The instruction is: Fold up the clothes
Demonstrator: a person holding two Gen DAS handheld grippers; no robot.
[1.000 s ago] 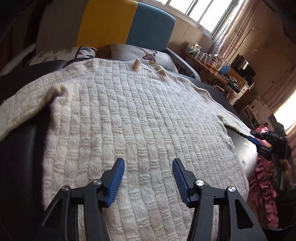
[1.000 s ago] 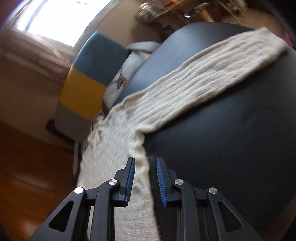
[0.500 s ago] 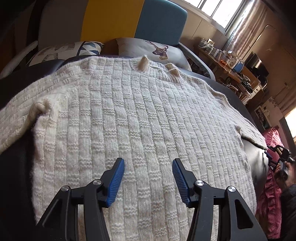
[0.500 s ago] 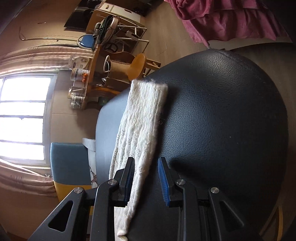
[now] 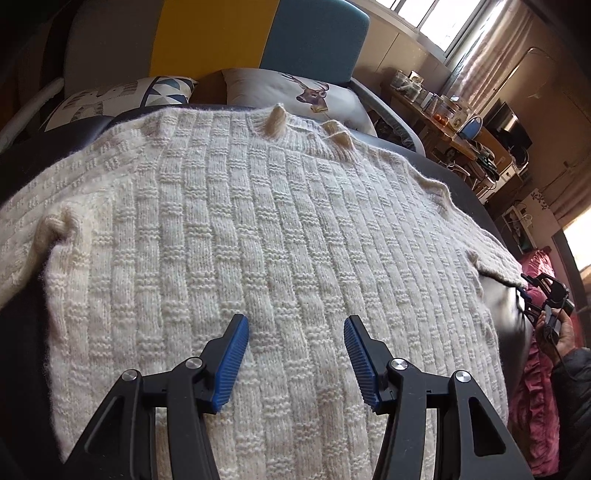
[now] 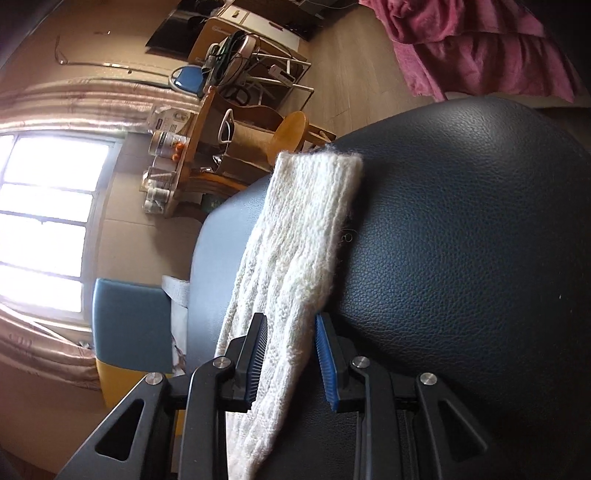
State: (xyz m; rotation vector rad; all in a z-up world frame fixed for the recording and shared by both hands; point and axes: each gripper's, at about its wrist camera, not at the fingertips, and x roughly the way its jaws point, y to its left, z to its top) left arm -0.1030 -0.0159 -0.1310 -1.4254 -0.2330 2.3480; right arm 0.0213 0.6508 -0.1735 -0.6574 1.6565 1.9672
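Upholstery of dark leather-like material [image 6: 461, 240] carries everything, curving away ahead of both grippers. Over it lies the cream knitted sweater [image 5: 258, 221], spread flat with its body directly beneath and ahead of the left gripper [image 5: 295, 358], neckline at the far end and two small knitted points standing up there. One sleeve runs off to that gripper's left. The other sleeve [image 6: 295, 240] stretches straight ahead of the right gripper [image 6: 290, 354], its cuff at the far end, near the edge of the dark surface.

Beyond the sweater's neckline, two printed cushions [image 5: 295, 96] lean against a chair back in grey, yellow and teal [image 5: 221, 33]. Pink fabric [image 6: 480, 48] hangs past the far right of the dark surface in both views.

The left gripper hovers over the sweater's lower body with its blue pads wide apart, holding nothing. The right gripper's jaws stand narrower, one on each side of the sleeve, with the knit running between them; whether the pads press on it I cannot tell. In the left wrist view that gripper shows small at the far right, held in a hand [image 5: 557, 336].
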